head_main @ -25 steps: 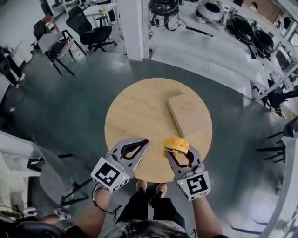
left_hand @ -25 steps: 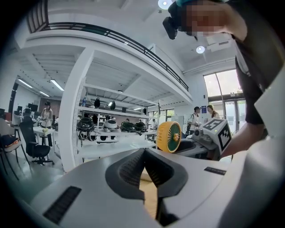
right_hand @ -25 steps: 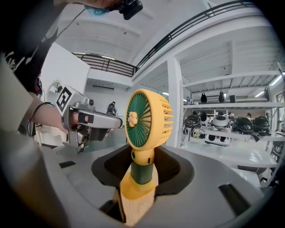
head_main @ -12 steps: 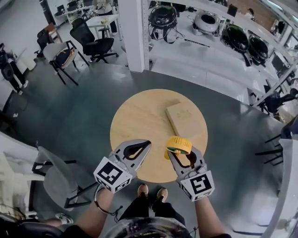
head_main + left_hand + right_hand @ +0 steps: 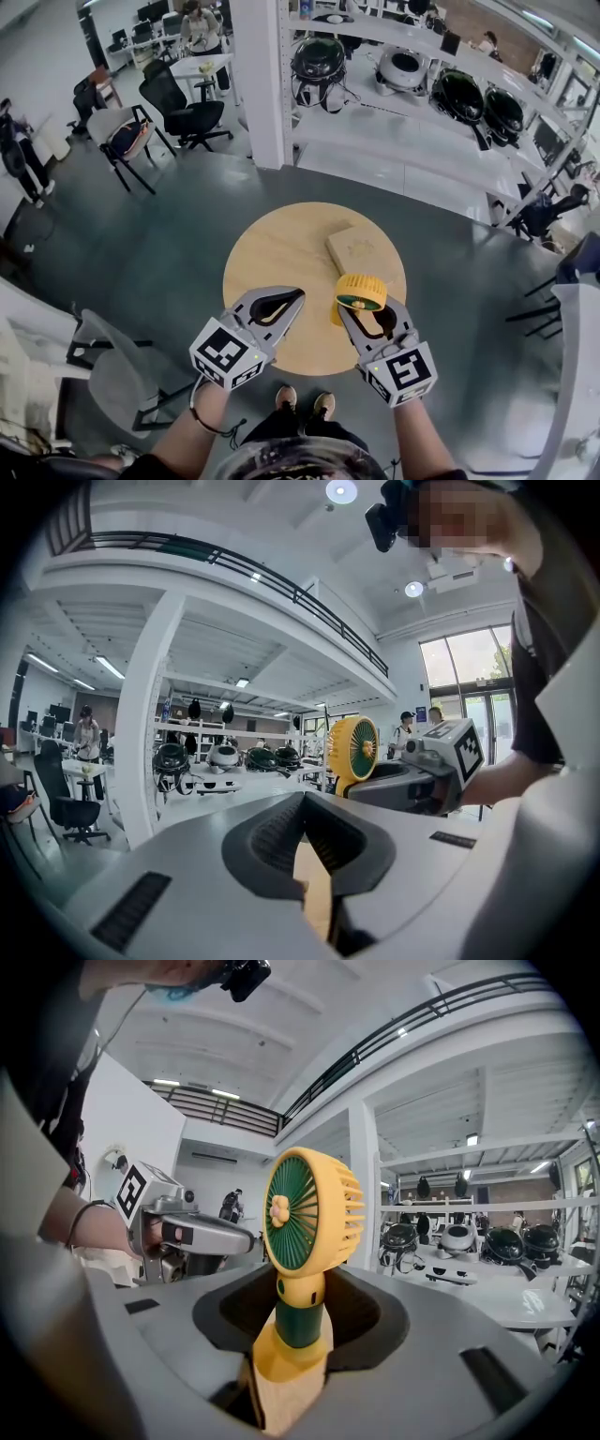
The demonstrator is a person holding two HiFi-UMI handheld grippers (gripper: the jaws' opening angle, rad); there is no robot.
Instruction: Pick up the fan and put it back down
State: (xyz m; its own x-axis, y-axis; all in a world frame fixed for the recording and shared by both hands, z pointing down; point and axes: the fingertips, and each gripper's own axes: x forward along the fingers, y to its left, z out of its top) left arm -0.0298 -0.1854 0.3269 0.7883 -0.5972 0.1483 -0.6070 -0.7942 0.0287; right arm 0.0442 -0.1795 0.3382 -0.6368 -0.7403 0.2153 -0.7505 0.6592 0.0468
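Observation:
A small yellow fan (image 5: 360, 290) with a green grille (image 5: 305, 1213) is held upright above the near right part of the round wooden table (image 5: 277, 262). My right gripper (image 5: 362, 309) is shut on the fan's handle, and the fan head stands above the jaws. The right gripper view shows the handle (image 5: 298, 1321) clamped between the jaws of the right gripper (image 5: 300, 1288). To its left, at about the same height, my left gripper (image 5: 281, 302) is shut on nothing, its tips touching. The left gripper view also shows the fan (image 5: 353, 750) off to the right.
A flat wooden block (image 5: 361, 251) lies on the right half of the table. Grey floor surrounds the table. A white pillar (image 5: 261, 84) and shelves with helmets (image 5: 403, 70) stand behind it, office chairs (image 5: 183, 103) are at the far left, and my feet (image 5: 305, 403) are at the near edge.
Both grippers have risen together, and the fan has gone up with the right one. The table now looks smaller and farther below. Neither gripper's jaws have changed.

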